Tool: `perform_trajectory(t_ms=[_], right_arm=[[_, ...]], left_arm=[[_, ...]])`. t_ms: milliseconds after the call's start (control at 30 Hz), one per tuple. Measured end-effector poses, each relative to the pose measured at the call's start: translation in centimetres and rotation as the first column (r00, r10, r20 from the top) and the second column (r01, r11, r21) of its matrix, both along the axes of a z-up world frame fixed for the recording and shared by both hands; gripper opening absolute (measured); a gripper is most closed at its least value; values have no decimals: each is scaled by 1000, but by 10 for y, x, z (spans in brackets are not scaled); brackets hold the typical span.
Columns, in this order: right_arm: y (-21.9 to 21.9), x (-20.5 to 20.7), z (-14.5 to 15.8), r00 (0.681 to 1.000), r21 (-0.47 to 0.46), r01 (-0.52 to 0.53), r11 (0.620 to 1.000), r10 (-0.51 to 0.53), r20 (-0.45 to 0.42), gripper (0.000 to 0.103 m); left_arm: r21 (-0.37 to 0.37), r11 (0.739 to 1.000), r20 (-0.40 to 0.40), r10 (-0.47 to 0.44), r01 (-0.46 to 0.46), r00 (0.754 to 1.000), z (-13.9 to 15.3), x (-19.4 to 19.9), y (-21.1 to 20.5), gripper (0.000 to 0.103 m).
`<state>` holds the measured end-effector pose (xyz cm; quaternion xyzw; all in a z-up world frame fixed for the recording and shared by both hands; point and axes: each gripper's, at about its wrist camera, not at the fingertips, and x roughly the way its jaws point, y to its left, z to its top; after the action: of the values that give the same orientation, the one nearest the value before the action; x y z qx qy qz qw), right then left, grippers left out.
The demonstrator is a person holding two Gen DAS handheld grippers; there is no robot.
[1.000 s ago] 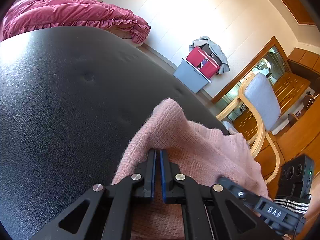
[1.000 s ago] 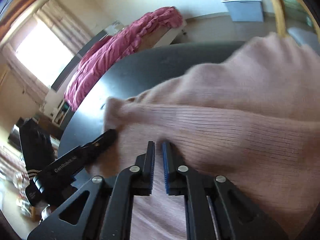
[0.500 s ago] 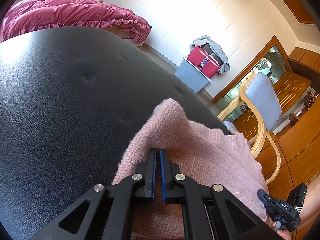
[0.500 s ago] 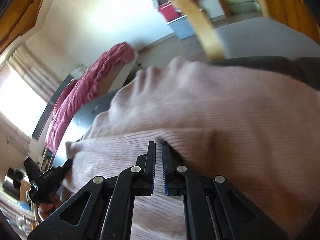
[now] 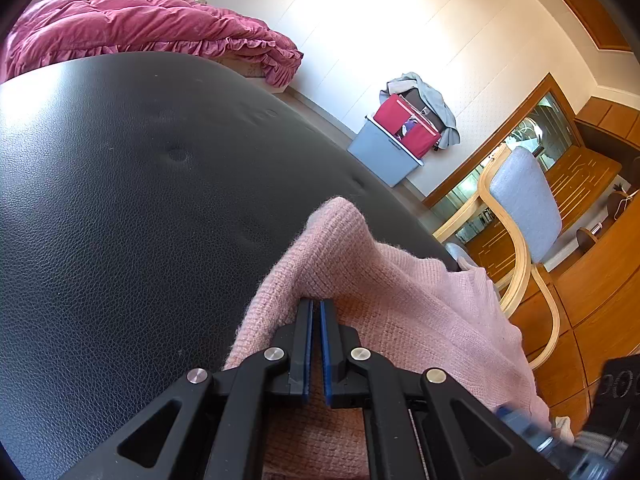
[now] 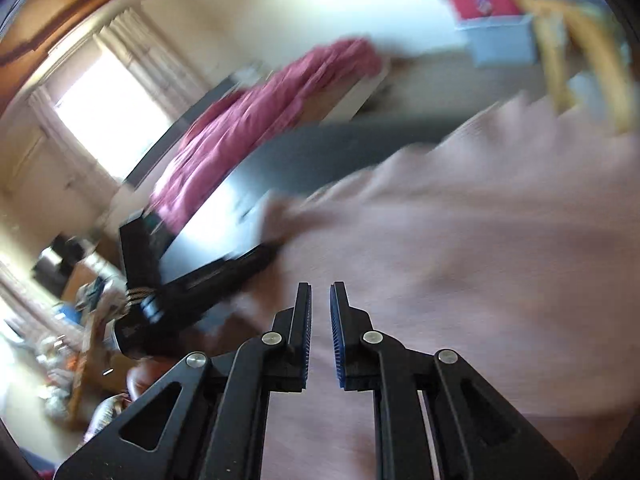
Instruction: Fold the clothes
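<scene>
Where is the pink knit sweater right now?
In the left wrist view the pink knit sweater lies on the black leather surface at its right edge, beside the wooden chair.

Pink knitted sweater point(image 5: 400, 304), rumpled, corner raised in a peak, lying on black leather surface point(image 5: 120, 200)

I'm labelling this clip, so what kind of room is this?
Most likely a bedroom at home: a bed with a red quilt, a bin of clothes by the wall, and a wooden armchair.

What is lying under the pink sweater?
The pink sweater lies on a black padded leather surface, which shows bare beside and beyond it. The sweater covers whatever lies directly beneath it, so this cannot be seen.
</scene>
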<state>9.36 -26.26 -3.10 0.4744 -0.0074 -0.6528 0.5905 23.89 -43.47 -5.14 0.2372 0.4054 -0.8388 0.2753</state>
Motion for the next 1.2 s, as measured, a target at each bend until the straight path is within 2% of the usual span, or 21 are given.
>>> perform_trajectory(t_ms=[133, 167, 200, 400, 633, 733, 833, 933, 1000, 1100, 1200], right_arm=[[-32, 12, -25, 999, 60, -23, 998, 21, 47, 12], [-31, 11, -31, 998, 71, -19, 997, 15, 54, 6], [-27, 6, -34, 998, 77, -7, 997, 3, 60, 5], [29, -40, -35, 990, 92, 111, 990, -118, 79, 5], [127, -86, -37, 963, 56, 252, 966, -256, 83, 4], [160, -97, -38, 946, 46, 306, 951, -309, 95, 4], [175, -101, -30, 931, 63, 355, 933, -359, 65, 3], [171, -98, -14, 920, 39, 391, 920, -391, 4, 9], [158, -98, -5, 930, -3, 367, 930, -367, -3, 9], [117, -104, 1, 950, -39, 312, 949, -312, 11, 9], [71, -112, -6, 968, -22, 250, 968, -250, 1, 9]], left_arm=[[5, 1000, -7, -1, 1, 1000, -1, 2, -1, 4], [7, 1000, -9, -1, 1, 1000, -1, 2, -1, 4], [8, 1000, -11, -2, 2, 1000, -1, 2, -1, 4], [10, 1000, -12, -1, 1, 1000, 1, 3, 1, 3], [9, 1000, -9, -1, 1, 1000, 2, 1, 2, 4], [9, 1000, -8, -1, 1, 1000, 2, 1, 3, 3], [8, 1000, -6, 0, 0, 1000, 2, 0, 3, 3], [9, 1000, -7, 1, -1, 1000, 2, 0, 2, 3], [9, 1000, -7, 1, -1, 1000, 2, 0, 2, 3], [10, 1000, -9, 1, -1, 1000, 2, 0, 3, 3], [11, 1000, -12, 0, 0, 1000, 1, 0, 2, 3]])
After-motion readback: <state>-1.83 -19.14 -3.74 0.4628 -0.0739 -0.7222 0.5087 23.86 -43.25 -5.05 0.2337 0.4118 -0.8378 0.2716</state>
